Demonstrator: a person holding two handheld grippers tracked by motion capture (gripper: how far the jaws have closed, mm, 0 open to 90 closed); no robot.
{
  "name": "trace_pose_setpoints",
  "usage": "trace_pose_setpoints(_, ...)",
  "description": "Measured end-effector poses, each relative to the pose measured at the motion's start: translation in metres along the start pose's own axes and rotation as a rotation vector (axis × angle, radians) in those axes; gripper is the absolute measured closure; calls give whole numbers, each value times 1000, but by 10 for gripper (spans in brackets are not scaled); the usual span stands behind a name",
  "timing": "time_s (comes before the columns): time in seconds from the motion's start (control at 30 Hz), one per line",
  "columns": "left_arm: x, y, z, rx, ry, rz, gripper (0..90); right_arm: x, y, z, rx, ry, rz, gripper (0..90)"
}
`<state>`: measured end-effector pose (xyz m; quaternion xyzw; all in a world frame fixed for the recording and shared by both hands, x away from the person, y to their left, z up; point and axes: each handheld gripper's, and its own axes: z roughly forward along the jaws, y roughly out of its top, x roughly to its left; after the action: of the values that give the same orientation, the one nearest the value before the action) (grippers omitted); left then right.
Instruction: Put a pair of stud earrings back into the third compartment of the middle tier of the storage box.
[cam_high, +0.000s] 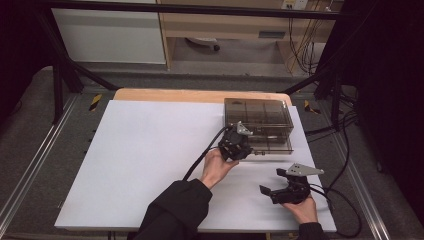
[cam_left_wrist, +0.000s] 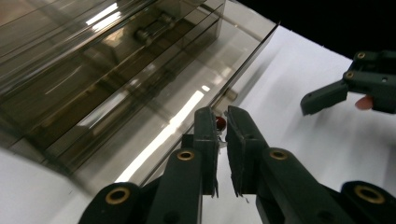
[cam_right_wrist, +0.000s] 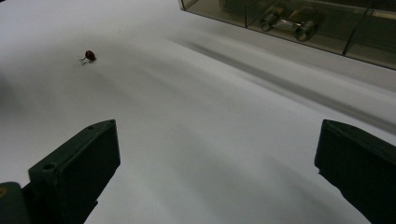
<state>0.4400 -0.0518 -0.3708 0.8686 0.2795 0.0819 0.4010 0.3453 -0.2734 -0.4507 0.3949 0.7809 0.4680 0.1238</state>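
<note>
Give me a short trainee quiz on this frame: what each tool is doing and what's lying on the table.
1. True or false: the right tool is open with nothing between its jaws.
2. What does the left tool pinch? A) a small red piece B) a screw C) a cable
3. In the right gripper view, what lies loose on the white sheet?

Key:
1. True.
2. A.
3. A second red piece, lying apart from the right tool.
</note>
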Motion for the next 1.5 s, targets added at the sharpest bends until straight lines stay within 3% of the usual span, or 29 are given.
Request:
trace_pose_setpoints(0.3, -5, 19, 18, -1, 1, 12, 819, 0, 0, 0, 1, 0, -3, 7)
trace_pose_setpoints(0.87, -6, 42, 55, 5, 15, -2, 818, 0, 0, 0, 1, -2, -7, 7)
trace_pose_setpoints(1.07, -8, 47, 66, -1, 11, 1, 818, -1, 0, 0, 6, -5, -13, 7)
trace_pose_setpoints(1.5, -17, 50, 92, 43, 23, 31, 812, 0, 0, 0, 2, -2, -12, 7)
